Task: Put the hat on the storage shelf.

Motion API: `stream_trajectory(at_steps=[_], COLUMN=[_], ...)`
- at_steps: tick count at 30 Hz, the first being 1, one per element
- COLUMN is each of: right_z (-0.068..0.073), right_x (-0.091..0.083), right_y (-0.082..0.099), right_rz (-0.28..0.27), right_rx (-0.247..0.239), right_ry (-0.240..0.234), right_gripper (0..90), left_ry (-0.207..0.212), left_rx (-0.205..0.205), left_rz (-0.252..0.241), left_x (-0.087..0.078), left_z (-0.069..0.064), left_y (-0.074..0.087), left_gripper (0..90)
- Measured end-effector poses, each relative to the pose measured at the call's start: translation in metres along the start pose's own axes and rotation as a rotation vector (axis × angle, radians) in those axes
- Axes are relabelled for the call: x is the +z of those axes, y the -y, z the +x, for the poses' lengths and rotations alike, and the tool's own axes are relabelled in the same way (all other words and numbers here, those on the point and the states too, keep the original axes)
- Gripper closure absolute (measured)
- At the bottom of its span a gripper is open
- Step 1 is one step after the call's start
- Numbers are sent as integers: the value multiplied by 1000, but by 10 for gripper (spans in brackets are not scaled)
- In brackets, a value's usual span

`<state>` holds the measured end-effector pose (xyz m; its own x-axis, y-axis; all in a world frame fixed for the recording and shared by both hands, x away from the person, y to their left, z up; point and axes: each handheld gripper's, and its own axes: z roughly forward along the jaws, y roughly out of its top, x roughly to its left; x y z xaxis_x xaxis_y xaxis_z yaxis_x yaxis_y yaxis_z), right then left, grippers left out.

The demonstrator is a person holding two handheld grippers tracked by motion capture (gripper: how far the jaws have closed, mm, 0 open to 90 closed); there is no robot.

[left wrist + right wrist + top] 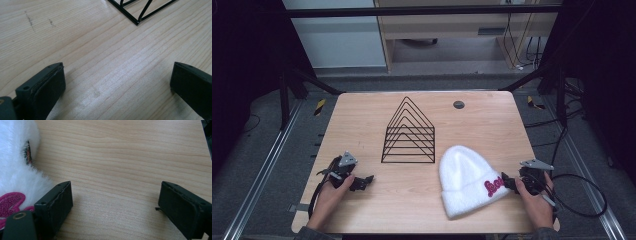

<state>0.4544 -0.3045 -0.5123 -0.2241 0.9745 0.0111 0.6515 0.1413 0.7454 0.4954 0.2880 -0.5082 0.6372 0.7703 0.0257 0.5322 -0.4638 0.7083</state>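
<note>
The white fluffy beanie (468,181) lies flat on the desk (362,117) at about 5 o'clock from the black wire rack (409,132), its pink-lettered cuff just beside the right hand-held gripper (510,183), whose jaws are spread and hold nothing. The left hand-held gripper (362,182), at 8 o'clock from the rack, is spread and empty too. I think the right one should slide lower toward 9 o'clock and take the thick cuff edge (22,182) deep between its jaws before it pinches, because the soft fur slips easily.

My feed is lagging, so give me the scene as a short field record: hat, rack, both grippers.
hat: white fluffy beanie with pink lettering, lying flat on the table's near right part
rack: black wire rack, upright at mid-table, left of and behind the hat
left gripper: open, nothing between its jaws, low over bare wood
right gripper: open, at the hat's cuff edge, holding nothing
</note>
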Motion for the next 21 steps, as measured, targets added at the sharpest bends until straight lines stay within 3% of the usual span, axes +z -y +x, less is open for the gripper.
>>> stream_trajectory(at_steps=[13,14,15,19,21], right_z=[0,-1,-1,3,13], right_x=[2,-1,-1,-26,-33], right_y=[-3,-7,-7,-44,-63], right_rz=[6,23,23,2,2], right_rx=[-4,-21,-21,-95,-129], right_ry=[-2,-59,-59,-34,-63], right_gripper=[113,171,171,208,217], left_ry=[1,2,2,2,2], left_rx=[-3,-4,-4,-4,-5], left_rz=[-1,-2,-2,-2,-2], left_x=[0,0,0,0,0], left_z=[0,0,0,0,0], left_y=[0,0,0,0,0], left_gripper=[0,0,0,0,0])
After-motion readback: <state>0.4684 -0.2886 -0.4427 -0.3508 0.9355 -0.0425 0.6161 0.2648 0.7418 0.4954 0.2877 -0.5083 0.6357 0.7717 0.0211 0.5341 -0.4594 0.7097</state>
